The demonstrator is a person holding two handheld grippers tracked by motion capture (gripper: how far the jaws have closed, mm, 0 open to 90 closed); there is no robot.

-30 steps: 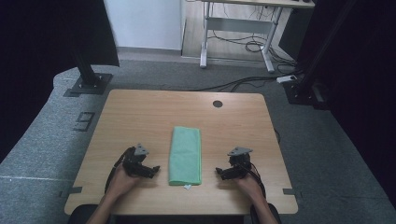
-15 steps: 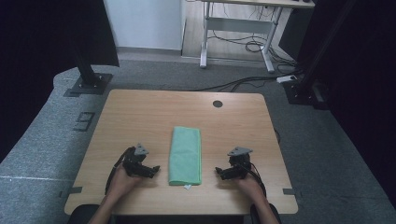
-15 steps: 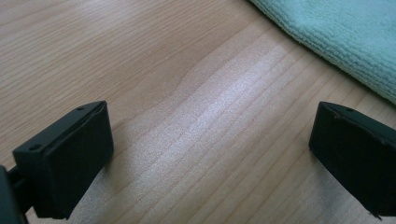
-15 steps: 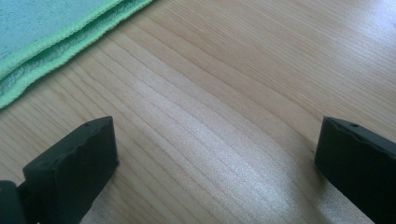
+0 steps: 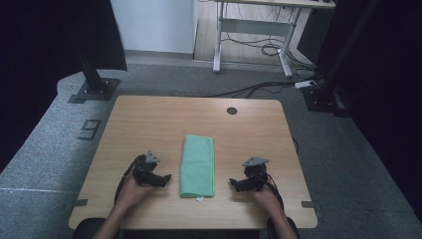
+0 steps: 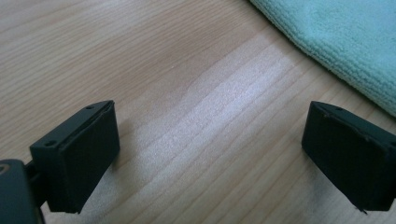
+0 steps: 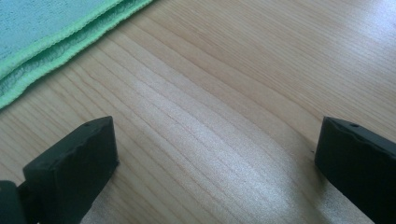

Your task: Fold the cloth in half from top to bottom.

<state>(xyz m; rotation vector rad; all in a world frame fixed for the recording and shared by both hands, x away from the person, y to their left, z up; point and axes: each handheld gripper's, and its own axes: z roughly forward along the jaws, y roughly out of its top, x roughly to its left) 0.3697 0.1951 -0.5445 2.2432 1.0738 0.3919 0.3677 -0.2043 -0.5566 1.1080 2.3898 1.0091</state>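
A folded light green cloth (image 5: 198, 166) lies lengthwise in the middle of the wooden table (image 5: 164, 119). My left gripper (image 5: 164, 179) rests on the table just left of the cloth, jaws wide open and pointing at it. In the left gripper view (image 6: 210, 158) bare wood lies between the jaws and the cloth (image 6: 345, 42) fills the upper right corner. My right gripper (image 5: 234, 184) rests just right of the cloth, also open. In the right gripper view (image 7: 215, 168) the cloth's layered edge (image 7: 51, 32) sits at the upper left.
A small white tag (image 5: 200, 199) peeks out at the cloth's near end. A round cable hole (image 5: 231, 110) is at the table's far side. Around the table are a black stand base (image 5: 93, 89), floor cables (image 5: 259, 89) and a desk frame (image 5: 254, 35).
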